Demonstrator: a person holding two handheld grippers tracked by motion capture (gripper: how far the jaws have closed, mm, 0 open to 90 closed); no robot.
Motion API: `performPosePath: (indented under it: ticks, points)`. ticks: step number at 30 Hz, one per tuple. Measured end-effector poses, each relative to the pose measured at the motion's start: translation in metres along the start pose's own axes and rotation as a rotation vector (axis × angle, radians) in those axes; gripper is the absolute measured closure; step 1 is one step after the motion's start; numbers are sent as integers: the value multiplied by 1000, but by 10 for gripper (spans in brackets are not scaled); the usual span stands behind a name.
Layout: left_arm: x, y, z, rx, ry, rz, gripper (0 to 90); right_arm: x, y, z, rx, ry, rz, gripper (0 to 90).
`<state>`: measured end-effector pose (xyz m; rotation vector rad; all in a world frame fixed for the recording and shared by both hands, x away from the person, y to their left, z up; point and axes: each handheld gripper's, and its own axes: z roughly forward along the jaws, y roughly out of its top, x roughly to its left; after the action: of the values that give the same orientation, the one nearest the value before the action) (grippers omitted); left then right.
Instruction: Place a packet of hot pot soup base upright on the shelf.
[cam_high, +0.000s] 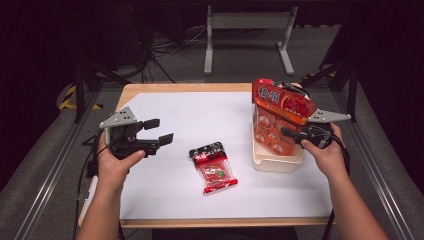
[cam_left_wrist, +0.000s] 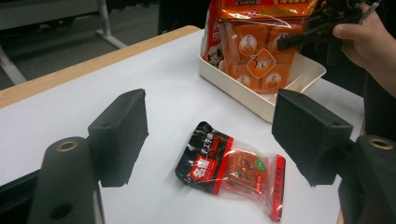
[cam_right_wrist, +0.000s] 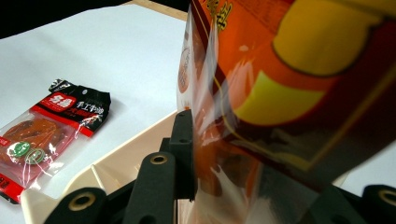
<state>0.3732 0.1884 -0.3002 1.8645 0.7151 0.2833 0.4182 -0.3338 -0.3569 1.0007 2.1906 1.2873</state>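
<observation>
Your left gripper (cam_high: 159, 132) hovers with jaws spread at nine o'clock. Your right gripper (cam_high: 292, 135) clamps the orange bag (cam_high: 280, 117) standing in the cream tray (cam_high: 277, 163) at three o'clock. The small red packet (cam_high: 213, 167) lies at centre.

Glossy plastic snack bag (cam_high: 280, 107), sachet (cam_high: 214, 167) (clear film); matt white sheet (cam_high: 190, 115); wooden table (cam_high: 150, 88).

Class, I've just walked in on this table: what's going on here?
A person works two handheld grippers. The right gripper is shut on a large orange snack bag standing in a cream tray. The left gripper hangs open above the white sheet, holding nothing. A small red and black packet lies flat between them.
</observation>
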Motion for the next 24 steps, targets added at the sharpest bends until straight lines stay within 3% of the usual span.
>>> performPosePath:
  ticks: [7, 13, 15, 19, 24]
  points:
    - [0, -2, 2, 11, -5, -16, 273, -3, 1, -2, -12, -27, 10, 650]
    - [1, -2, 5, 20, -10, -15, 268, -3, 1, -11, -95, -71, 25, 437]
    - [1, -2, 6, 17, -6, -12, 266, -5, -1, -12, -120, -71, 55, 343]
    - [1, -2, 7, 23, -6, -10, 263, -7, -3, -14, -121, -88, 58, 312]
    - [3, -2, 11, 35, -13, -19, 257, -7, -6, -22, -163, -98, 75, 269]
